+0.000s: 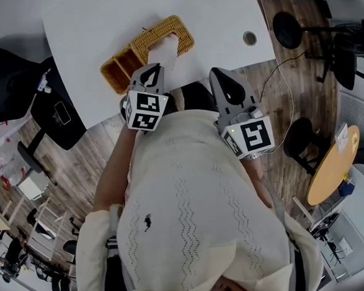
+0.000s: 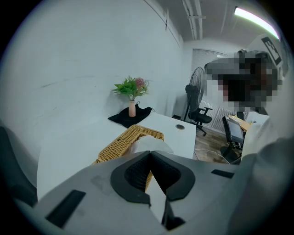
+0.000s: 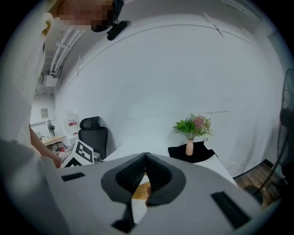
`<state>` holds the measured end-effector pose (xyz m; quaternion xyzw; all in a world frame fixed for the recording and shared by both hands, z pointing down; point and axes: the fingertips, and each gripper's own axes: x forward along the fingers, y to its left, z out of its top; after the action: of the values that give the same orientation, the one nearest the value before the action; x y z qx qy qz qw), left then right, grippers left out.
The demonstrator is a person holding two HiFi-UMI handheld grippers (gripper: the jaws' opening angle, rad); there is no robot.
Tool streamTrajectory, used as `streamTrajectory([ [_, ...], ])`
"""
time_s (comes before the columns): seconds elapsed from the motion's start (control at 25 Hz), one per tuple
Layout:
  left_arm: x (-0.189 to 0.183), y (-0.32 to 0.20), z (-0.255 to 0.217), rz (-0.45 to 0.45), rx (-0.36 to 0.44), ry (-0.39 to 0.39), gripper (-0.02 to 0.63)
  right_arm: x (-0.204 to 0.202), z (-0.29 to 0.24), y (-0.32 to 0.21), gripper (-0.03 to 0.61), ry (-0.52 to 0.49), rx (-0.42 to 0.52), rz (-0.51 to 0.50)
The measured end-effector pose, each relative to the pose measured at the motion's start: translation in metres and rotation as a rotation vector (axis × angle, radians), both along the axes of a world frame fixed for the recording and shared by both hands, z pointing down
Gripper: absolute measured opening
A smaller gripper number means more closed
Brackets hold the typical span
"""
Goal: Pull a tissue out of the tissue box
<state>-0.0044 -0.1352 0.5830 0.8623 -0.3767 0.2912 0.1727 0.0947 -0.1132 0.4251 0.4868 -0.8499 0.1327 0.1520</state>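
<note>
You're pinching the tissue [image 1: 163,52] with the left gripper [image 1: 153,68], its jaws clamped on the sheet's near edge. The tissue is sticking up out of the box [image 1: 184,41] on the table [image 1: 93,30], and its lower end seems to be in the slot. The right gripper [image 1: 218,72] is hanging closed and empty, off to the side. The grab looks done; pulling the tissue free is left.

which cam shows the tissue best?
Head view: the tissue stands whole out of the box, reaching the left gripper. Left gripper view shows just its top edge over the jaws. Right gripper view shows only a sliver of box, no clear tissue.
</note>
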Motion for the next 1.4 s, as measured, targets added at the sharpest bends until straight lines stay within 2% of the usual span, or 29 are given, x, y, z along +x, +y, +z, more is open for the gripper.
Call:
streamTrajectory([
  [1.4, -0.024, 0.021, -0.013, -0.092, 0.015, 0.059, 0.012, -0.017, -0.001, 0.026, 0.0, 0.011, 0.015, -0.033],
])
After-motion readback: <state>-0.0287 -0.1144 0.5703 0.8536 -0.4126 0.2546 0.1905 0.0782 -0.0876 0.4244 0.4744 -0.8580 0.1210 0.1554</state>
